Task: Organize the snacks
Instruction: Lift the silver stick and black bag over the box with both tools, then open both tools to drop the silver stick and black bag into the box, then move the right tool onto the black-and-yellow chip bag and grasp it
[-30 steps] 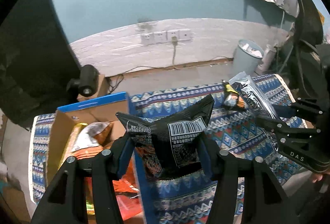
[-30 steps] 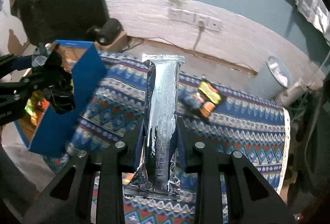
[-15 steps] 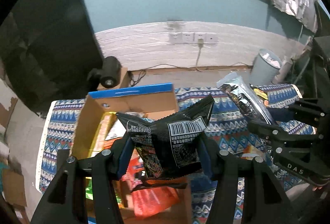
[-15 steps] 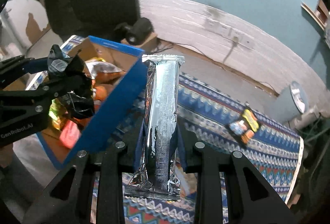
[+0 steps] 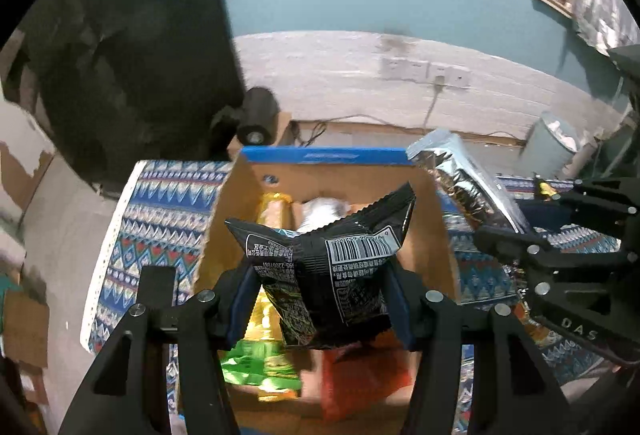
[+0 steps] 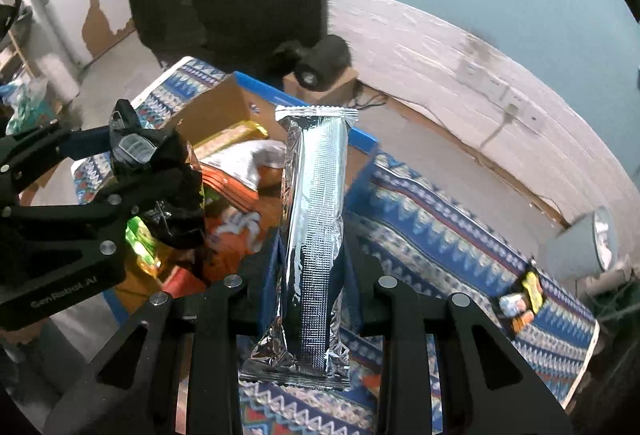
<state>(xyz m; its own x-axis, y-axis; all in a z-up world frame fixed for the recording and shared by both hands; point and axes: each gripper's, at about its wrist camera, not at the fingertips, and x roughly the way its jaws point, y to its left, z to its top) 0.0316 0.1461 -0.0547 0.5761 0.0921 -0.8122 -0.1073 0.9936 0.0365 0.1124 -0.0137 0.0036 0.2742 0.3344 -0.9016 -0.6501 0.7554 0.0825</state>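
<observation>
My left gripper (image 5: 320, 287) is shut on a black snack bag (image 5: 328, 267) with a barcode, held above the open cardboard box (image 5: 332, 171) with a blue rim. The box holds several packets: yellow, green, orange and white. In the right wrist view the same left gripper (image 6: 152, 175) and black snack bag (image 6: 160, 171) hang over the cardboard box (image 6: 216, 111). My right gripper (image 6: 312, 263) is shut on a long silver foil packet (image 6: 314, 227), upright, over the box's right edge. The silver foil packet (image 5: 468, 179) also shows right of the box in the left wrist view.
A blue patterned cloth (image 6: 440, 219) covers the table. A small yellow and orange snack (image 6: 522, 301) lies on it at the far right. A grey bin (image 6: 584, 247) stands on the floor beyond. A black camera (image 5: 256, 115) sits on a small carton behind the box.
Both grippers have moved left with their packets. The box, first at the left edge of both views, now lies under the left gripper and beside the right one.
</observation>
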